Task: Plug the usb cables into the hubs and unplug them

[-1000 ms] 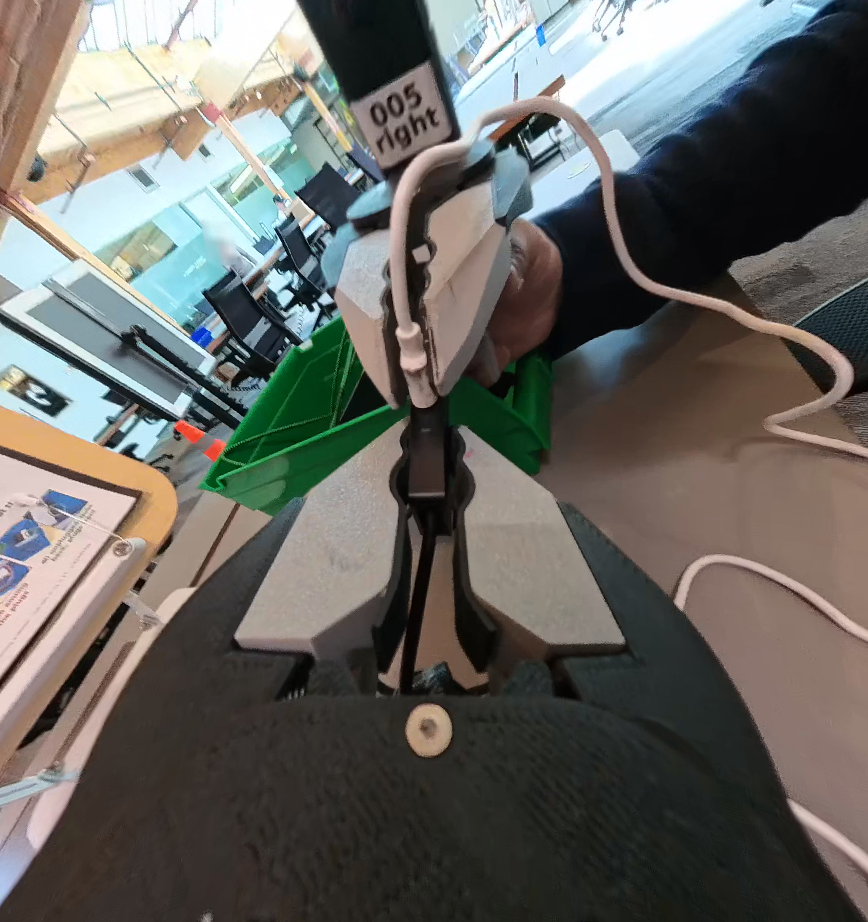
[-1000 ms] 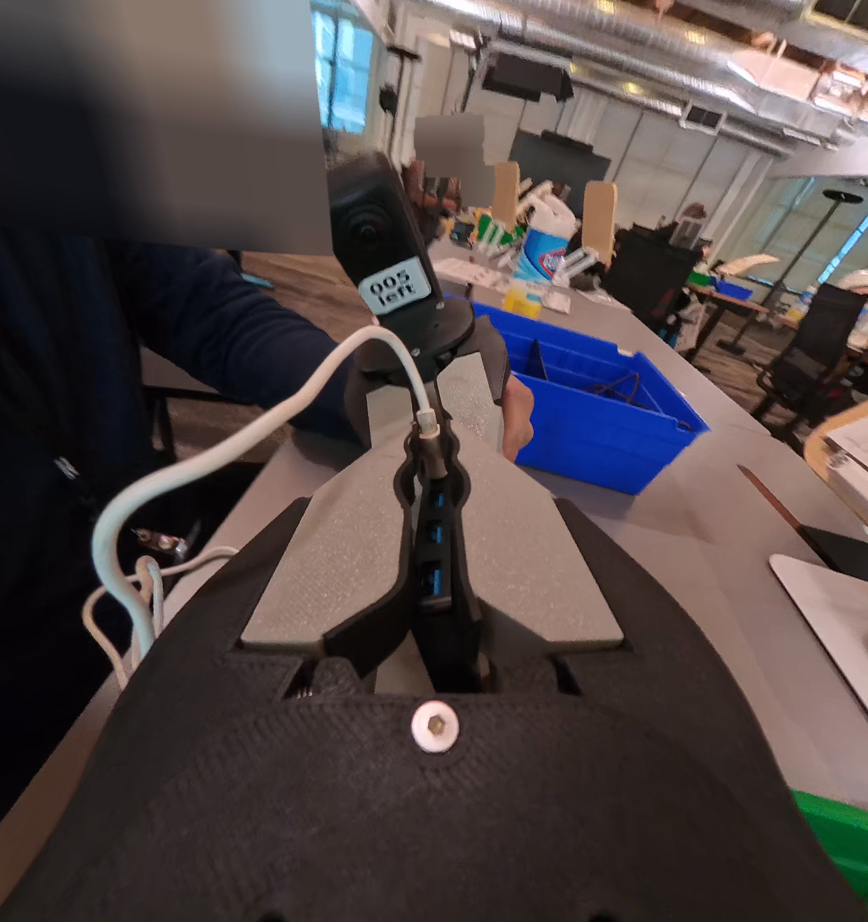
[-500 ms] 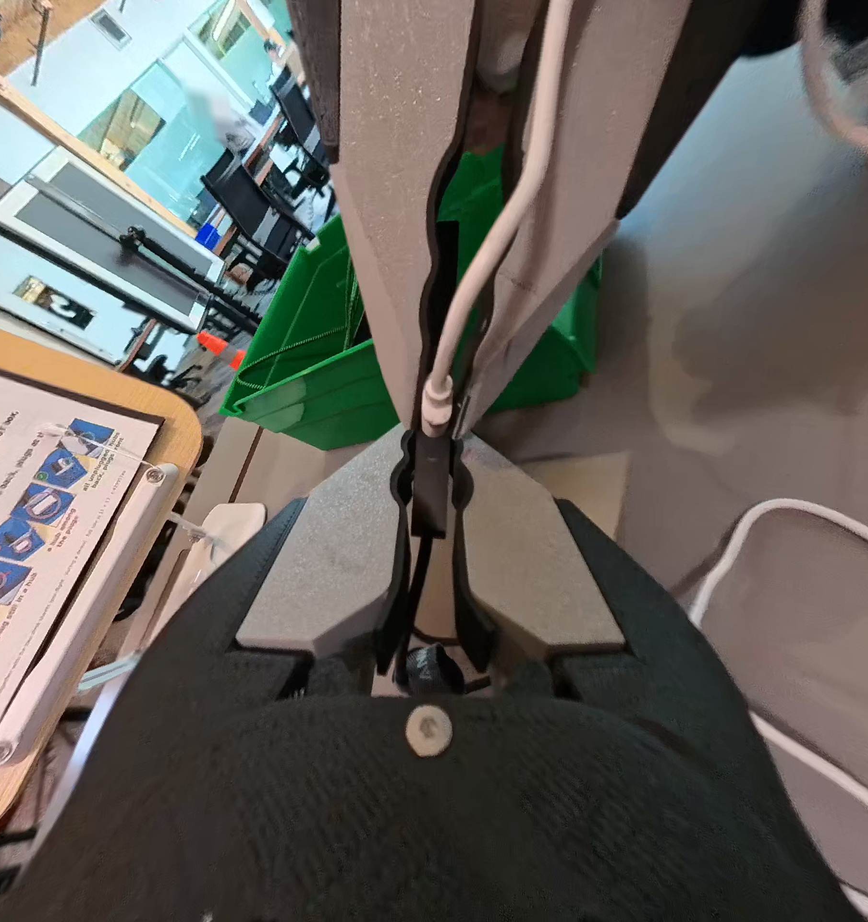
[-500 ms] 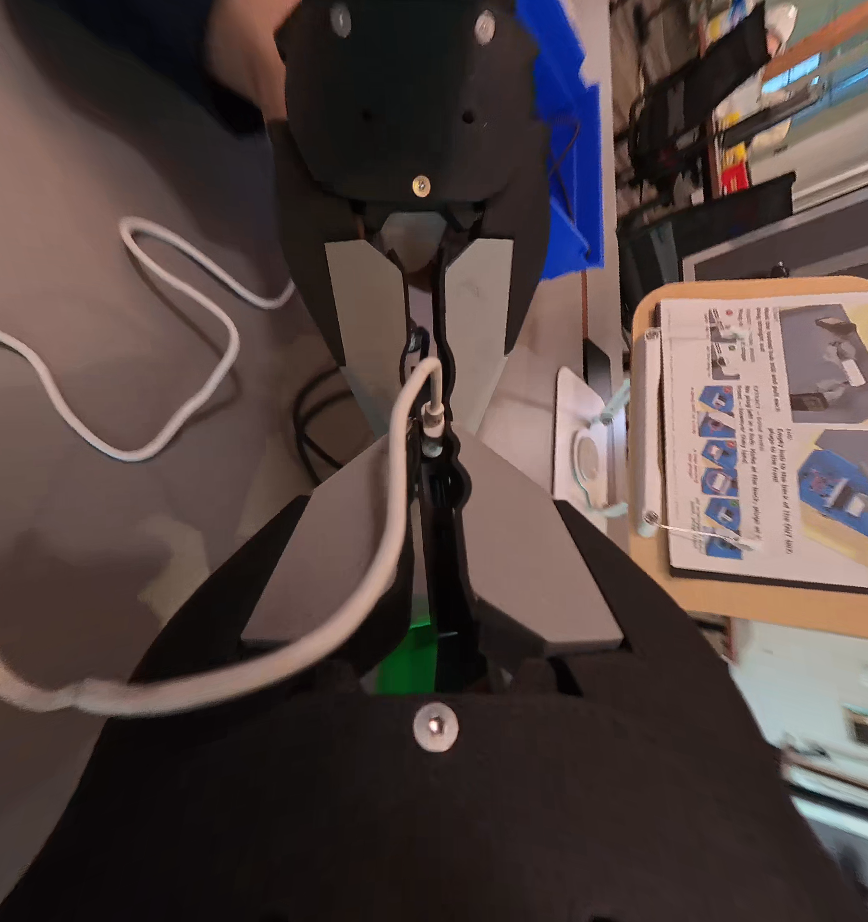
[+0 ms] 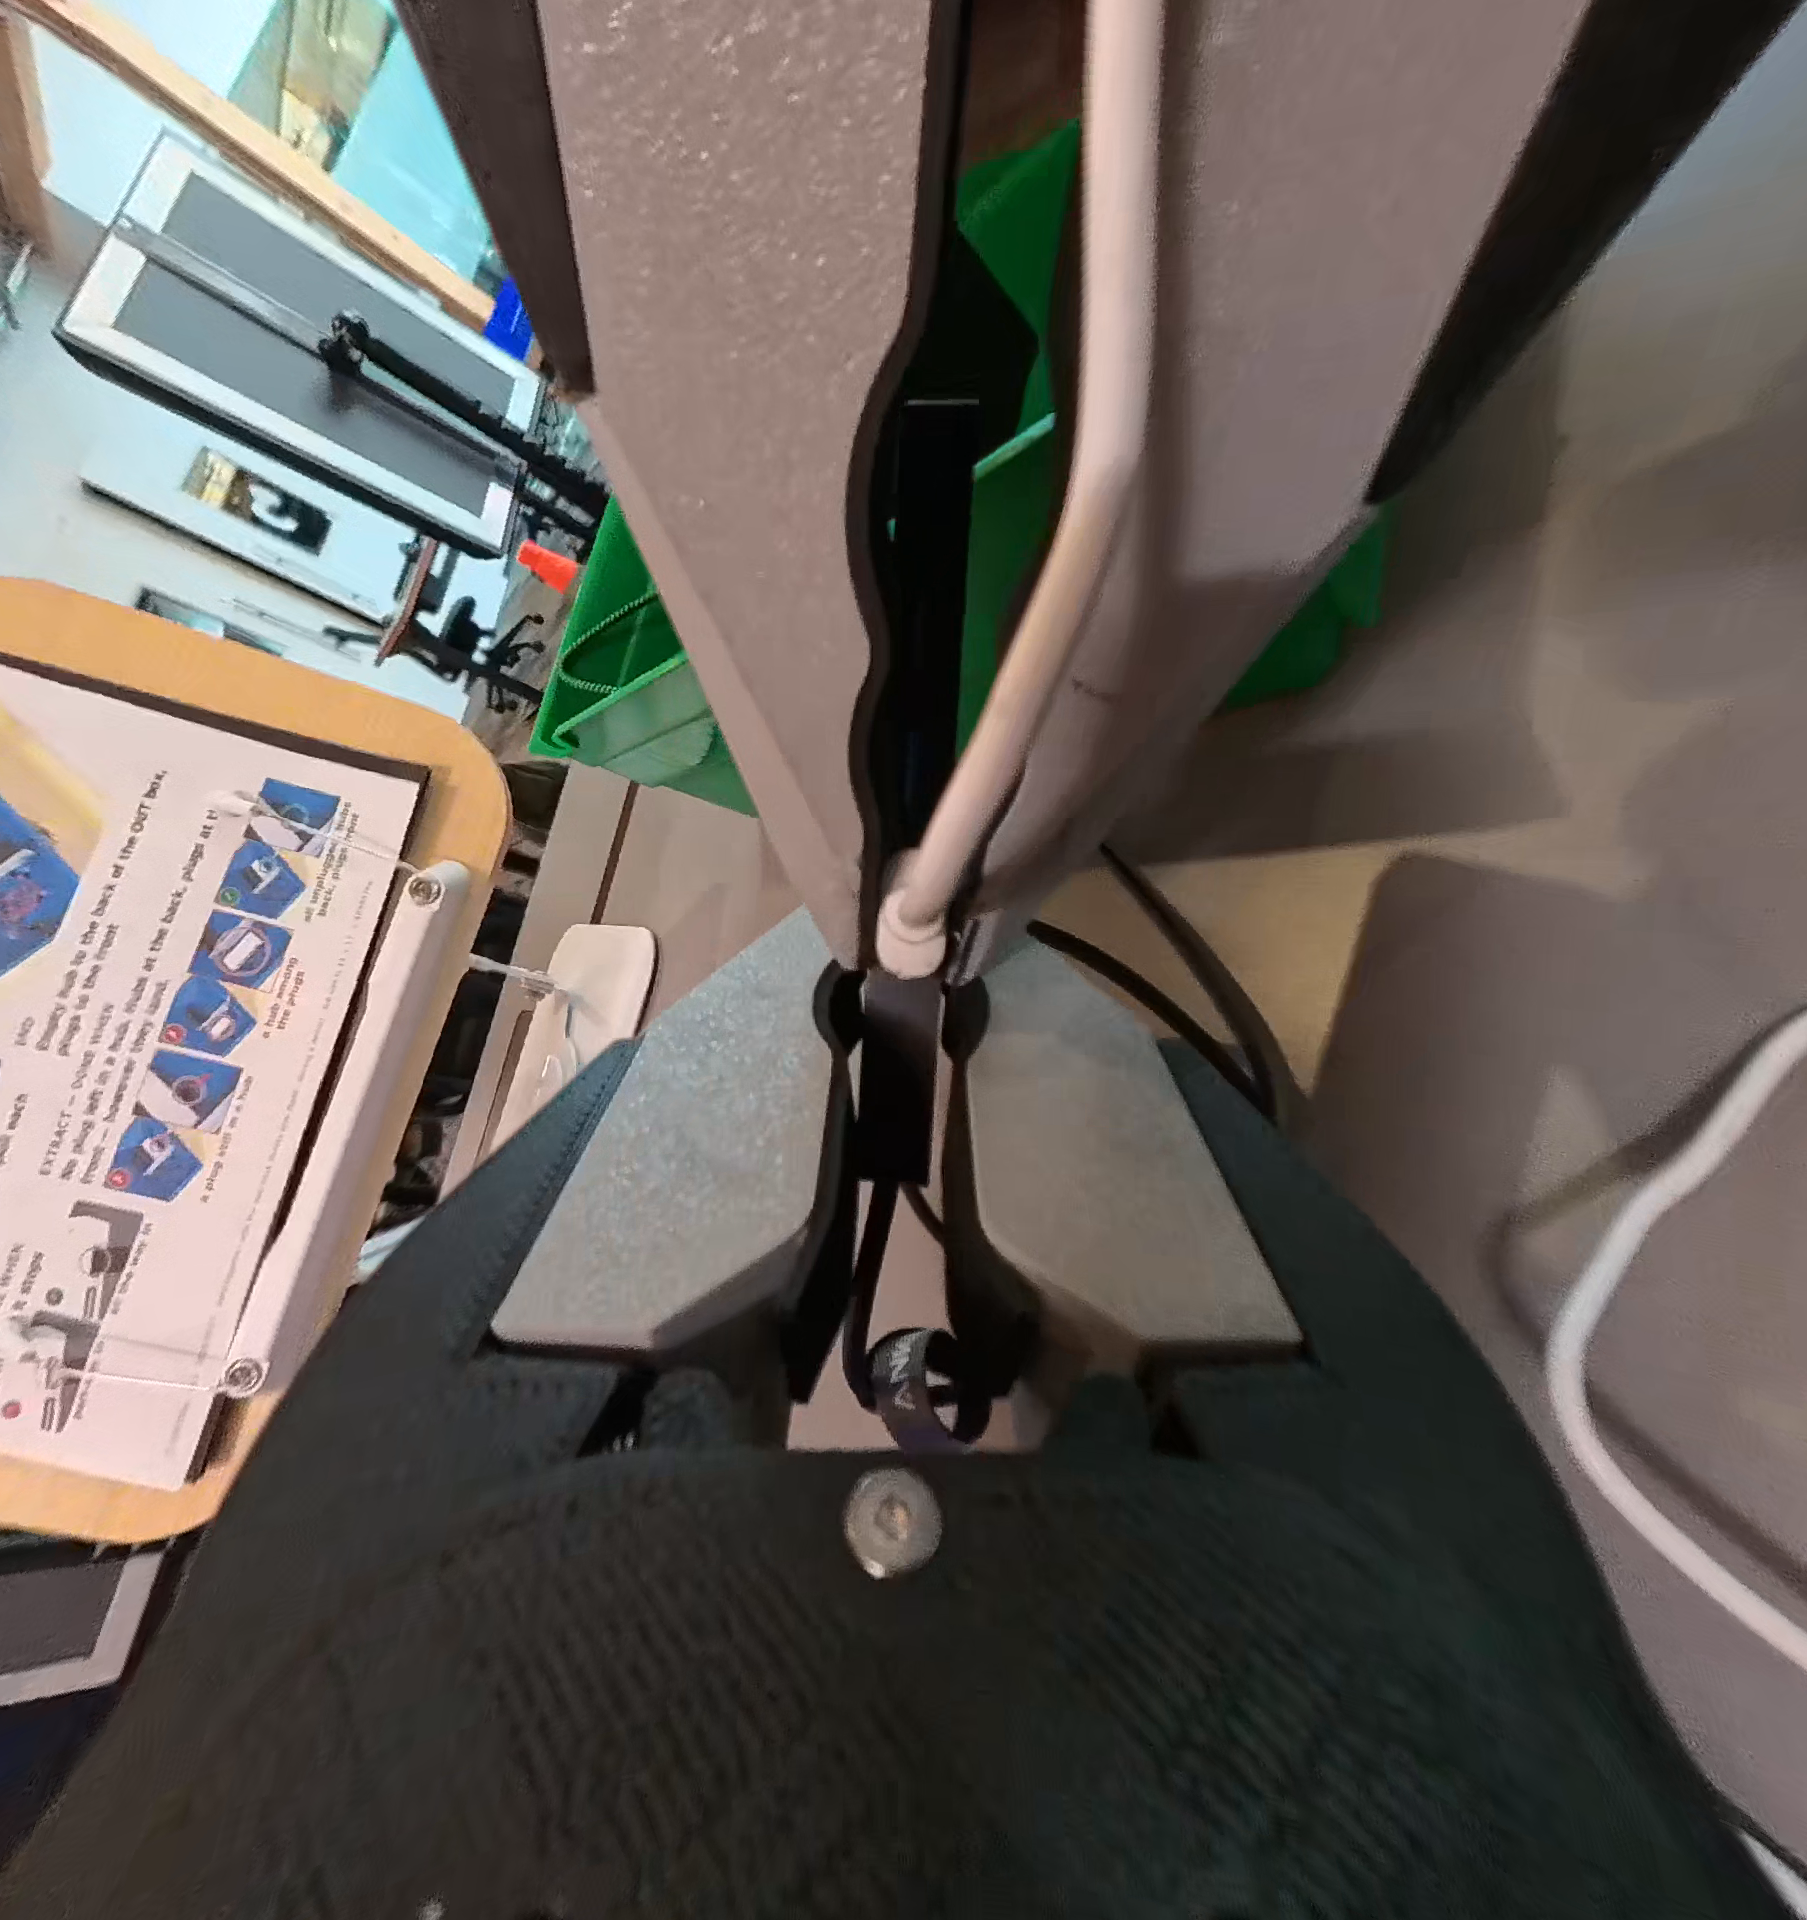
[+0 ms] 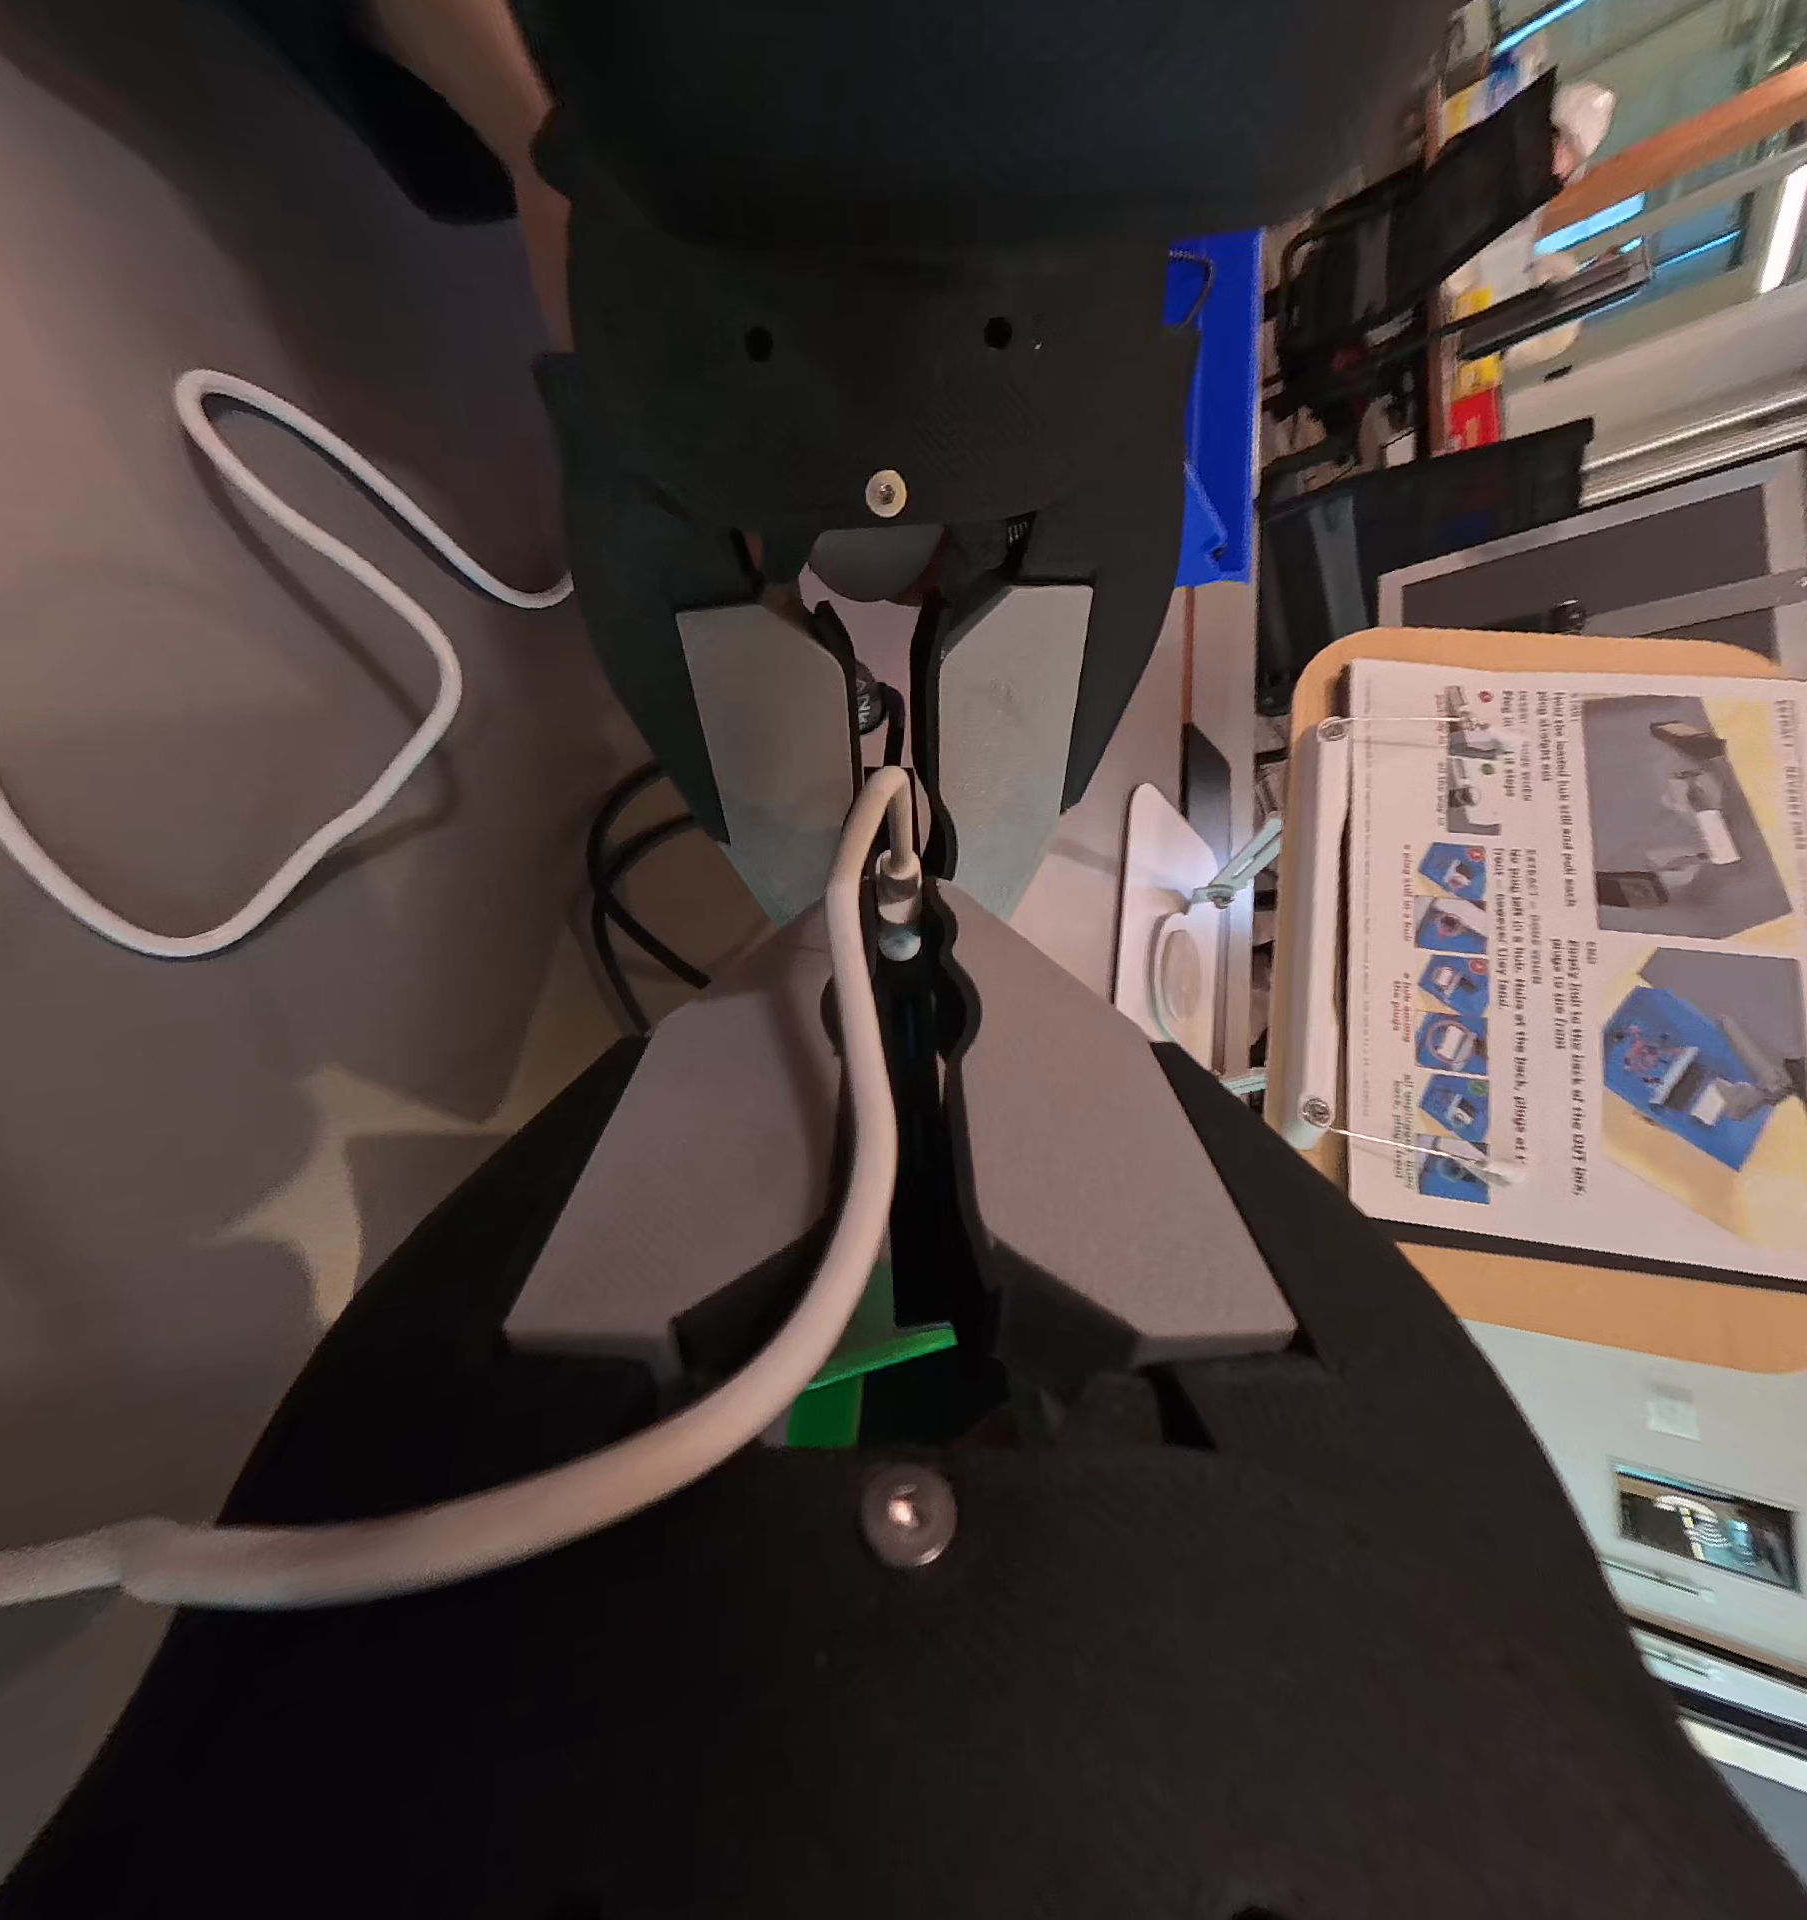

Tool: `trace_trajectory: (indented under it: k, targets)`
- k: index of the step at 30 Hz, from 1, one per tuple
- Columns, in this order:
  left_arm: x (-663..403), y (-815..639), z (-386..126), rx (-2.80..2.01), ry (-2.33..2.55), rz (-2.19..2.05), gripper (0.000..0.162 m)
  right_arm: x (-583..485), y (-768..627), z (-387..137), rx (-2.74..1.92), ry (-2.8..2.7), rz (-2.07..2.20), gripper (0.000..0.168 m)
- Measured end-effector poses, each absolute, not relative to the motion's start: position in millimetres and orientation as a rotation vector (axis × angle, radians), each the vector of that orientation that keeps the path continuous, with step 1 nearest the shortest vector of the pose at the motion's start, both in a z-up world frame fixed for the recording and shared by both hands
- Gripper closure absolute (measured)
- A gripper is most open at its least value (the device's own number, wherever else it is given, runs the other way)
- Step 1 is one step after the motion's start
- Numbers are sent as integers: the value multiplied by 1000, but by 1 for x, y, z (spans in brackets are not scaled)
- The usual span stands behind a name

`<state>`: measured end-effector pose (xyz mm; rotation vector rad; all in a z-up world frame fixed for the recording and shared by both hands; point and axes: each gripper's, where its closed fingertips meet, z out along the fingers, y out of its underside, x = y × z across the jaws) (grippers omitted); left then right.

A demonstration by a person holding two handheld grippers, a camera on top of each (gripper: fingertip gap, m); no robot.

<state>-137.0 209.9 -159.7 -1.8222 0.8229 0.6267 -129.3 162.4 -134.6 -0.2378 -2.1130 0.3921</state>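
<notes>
Left tongs (image 5: 894, 1013) are clamped tight on the black hub (image 5: 894, 1081), held tip to tip against the right tongs above the grey counter (image 5: 1657, 727). Right tongs (image 6: 904, 935) are closed on the white cable's plug (image 6: 894, 899), which meets the hub's end. The white cable (image 6: 255, 665) trails in loops over the counter.

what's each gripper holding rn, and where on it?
Left gripper is shut on the black USB hub, clamped across its narrow body near the end. Right gripper is shut on the white cable at its plug.
</notes>
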Motion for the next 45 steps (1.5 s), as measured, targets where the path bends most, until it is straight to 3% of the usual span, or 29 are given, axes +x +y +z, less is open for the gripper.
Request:
trace_trajectory:
  k: [19,28,33,37,45]
  targets:
    - [-107,207,-152,-1694,802,324,155,-115,149,-121,-346,-2063,1255,165]
    - [-102,202,-149,-1673,834,260,154,-109,146,-113,-315,-1997,1437,164]
    - [-110,204,-152,-1730,794,268,155,-121,149,-118,-381,-2019,1141,156]
    - [-114,207,-160,-1787,798,319,154,-125,150,-126,-290,-2039,744,161]
    - [-122,212,-167,-1810,784,451,141,-126,142,-129,-291,-2077,705,167]
